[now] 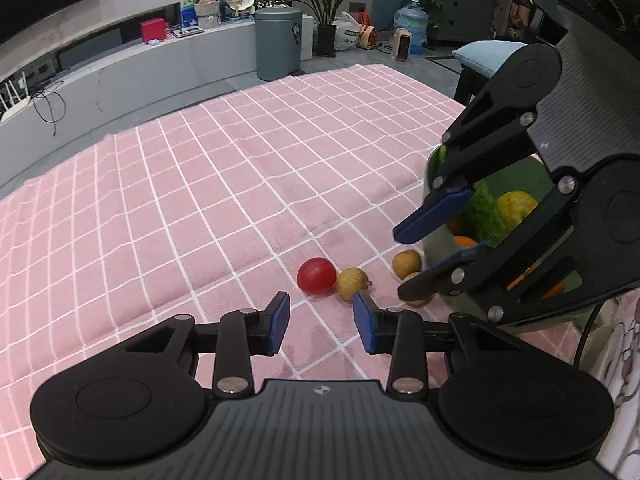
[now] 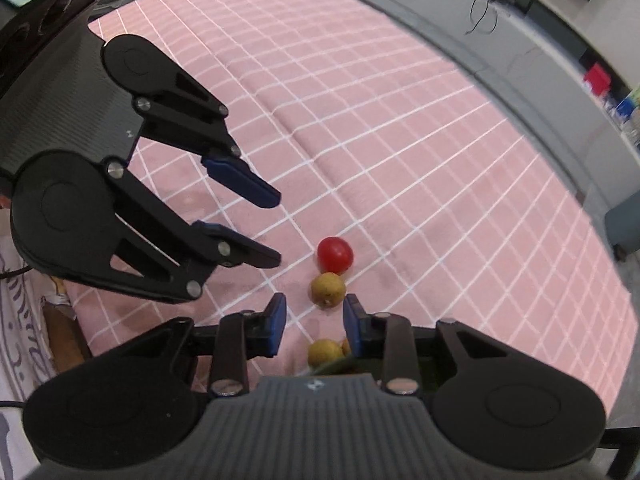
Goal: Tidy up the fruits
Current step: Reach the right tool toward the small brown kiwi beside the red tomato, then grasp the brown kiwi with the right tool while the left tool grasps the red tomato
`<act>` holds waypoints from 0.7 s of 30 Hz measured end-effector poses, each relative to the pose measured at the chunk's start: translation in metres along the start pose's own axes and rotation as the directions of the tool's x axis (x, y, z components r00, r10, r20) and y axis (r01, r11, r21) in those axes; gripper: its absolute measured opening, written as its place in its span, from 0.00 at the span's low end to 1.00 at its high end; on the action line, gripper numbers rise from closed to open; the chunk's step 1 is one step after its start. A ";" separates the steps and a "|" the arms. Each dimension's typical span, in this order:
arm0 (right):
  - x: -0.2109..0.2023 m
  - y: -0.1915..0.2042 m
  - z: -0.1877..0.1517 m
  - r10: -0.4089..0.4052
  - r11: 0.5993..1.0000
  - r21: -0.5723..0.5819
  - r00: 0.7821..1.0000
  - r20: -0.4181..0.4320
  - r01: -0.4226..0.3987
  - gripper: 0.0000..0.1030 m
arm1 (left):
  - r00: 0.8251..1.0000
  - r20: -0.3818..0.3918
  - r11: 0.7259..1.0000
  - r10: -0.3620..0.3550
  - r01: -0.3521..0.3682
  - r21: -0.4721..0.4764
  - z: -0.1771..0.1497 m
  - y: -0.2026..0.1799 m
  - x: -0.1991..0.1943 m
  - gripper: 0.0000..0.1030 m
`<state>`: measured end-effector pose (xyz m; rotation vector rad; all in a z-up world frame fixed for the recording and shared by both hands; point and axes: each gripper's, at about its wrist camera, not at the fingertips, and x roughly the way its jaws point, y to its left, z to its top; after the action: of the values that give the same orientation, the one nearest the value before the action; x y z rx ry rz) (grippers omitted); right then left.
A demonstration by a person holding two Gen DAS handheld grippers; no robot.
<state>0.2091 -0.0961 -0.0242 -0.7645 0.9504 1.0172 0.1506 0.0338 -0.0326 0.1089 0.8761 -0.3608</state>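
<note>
A red fruit (image 1: 316,275) and a yellow-brown fruit (image 1: 351,283) lie touching on the pink checked cloth (image 1: 200,200). Two more yellow-brown fruits (image 1: 406,263) lie beside a green bowl (image 1: 434,236) that holds a yellow fruit (image 1: 515,208), orange pieces and greens. My left gripper (image 1: 321,322) is open and empty, just short of the red fruit. My right gripper (image 1: 436,258) is open and empty over the bowl's rim. In the right wrist view my right gripper (image 2: 314,323) hangs above the fruits: red fruit (image 2: 335,255), yellow-brown fruit (image 2: 328,289), another (image 2: 324,352); the left gripper (image 2: 276,229) is open.
The cloth covers a wide table; its far edge (image 1: 280,84) faces a grey bin (image 1: 277,42) and a low curved cabinet (image 1: 120,68). A stool with a blue cushion (image 1: 486,54) stands at the far right. A patterned fabric (image 2: 20,320) lies at the near side.
</note>
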 end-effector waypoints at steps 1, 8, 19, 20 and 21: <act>0.005 0.000 0.001 0.005 1.000 0.003 1.000 -0.008 -0.005 0.27 | 1.000 -0.001 1.000 -0.007 0.007 0.000 -0.002 0.003 0.003 0.42; 0.041 -0.007 0.009 0.008 1.000 0.010 0.998 -0.061 -0.007 0.27 | 1.000 -0.016 0.999 -0.024 0.024 -0.021 -0.008 0.017 0.020 0.42; 0.052 -0.016 0.007 0.031 0.999 0.036 0.997 -0.071 -0.028 0.19 | 0.997 -0.012 0.996 -0.076 0.076 -0.041 0.001 0.026 0.037 0.41; 0.050 -0.016 0.006 0.023 0.999 0.029 0.997 -0.069 -0.021 0.19 | 0.997 -0.011 0.996 -0.079 0.078 -0.041 0.001 0.026 0.039 0.41; 0.047 -0.016 0.006 0.012 1.000 0.017 0.998 -0.067 -0.011 0.19 | 0.997 -0.011 0.996 -0.079 0.078 -0.038 0.002 0.026 0.040 0.41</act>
<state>0.2359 -0.0797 -0.0631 -0.7840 1.0206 0.9972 0.1848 0.0471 -0.0635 0.0419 0.9008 -0.4169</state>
